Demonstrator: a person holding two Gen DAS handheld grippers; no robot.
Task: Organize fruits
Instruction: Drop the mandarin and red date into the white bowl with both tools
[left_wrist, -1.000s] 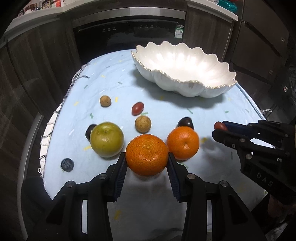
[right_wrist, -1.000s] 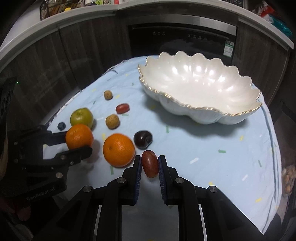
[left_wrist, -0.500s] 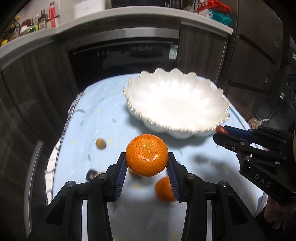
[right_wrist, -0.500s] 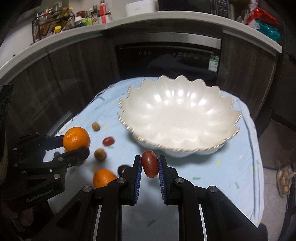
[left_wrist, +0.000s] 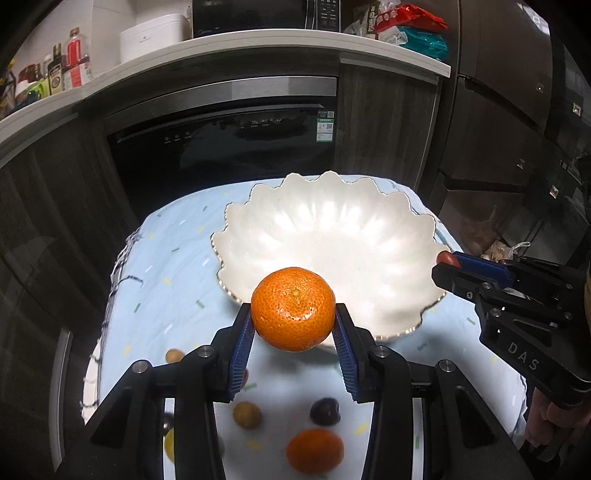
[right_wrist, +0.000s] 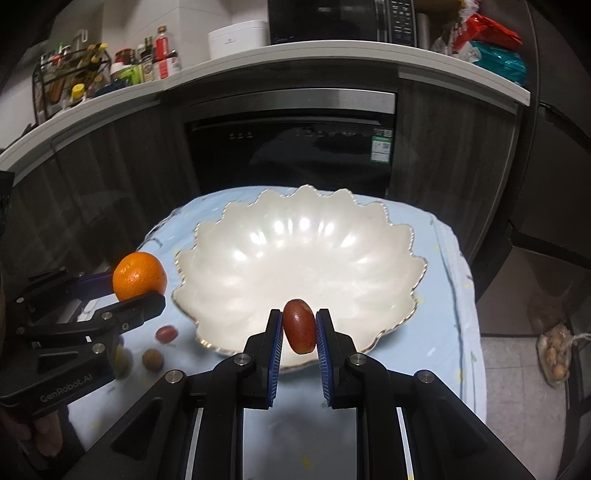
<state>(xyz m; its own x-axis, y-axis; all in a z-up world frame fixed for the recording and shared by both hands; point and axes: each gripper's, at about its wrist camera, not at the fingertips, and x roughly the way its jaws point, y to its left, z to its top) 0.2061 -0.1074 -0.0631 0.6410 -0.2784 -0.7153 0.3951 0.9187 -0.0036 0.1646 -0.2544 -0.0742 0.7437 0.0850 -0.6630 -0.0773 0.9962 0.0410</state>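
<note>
The left tongs (left_wrist: 293, 328) are gripping a round orange (left_wrist: 293, 308) between their blue pads, holding it in the air at the near rim of a white scalloped bowl (left_wrist: 369, 236), while the right tongs (right_wrist: 299, 328) are pinching a small oblong red fruit (right_wrist: 299, 326) with their jaws nearly together, also at the bowl's near edge. In the right wrist view the left tongs (right_wrist: 138, 291) are showing at the left with the orange (right_wrist: 139, 276) beside the bowl (right_wrist: 258, 266); in the left wrist view the right tongs (left_wrist: 448, 264) are reaching in from the right, the red fruit (left_wrist: 447, 257) peeking out at their tip. The bowl is sitting on a light blue cloth (left_wrist: 166, 266) covering the surface. Below the left tongs, a second orange (left_wrist: 315, 450), a dark plum (left_wrist: 325, 411) and a small brown fruit (left_wrist: 247, 415) are lying on the cloth, well apart from the bowl. Another small red fruit (right_wrist: 166, 333) and a brown one (right_wrist: 152, 359) are lying left of the bowl in the right wrist view. Behind, a black oven (right_wrist: 295, 155) is standing under a counter (right_wrist: 332, 55) crowded with bottles (right_wrist: 162, 55).
</note>
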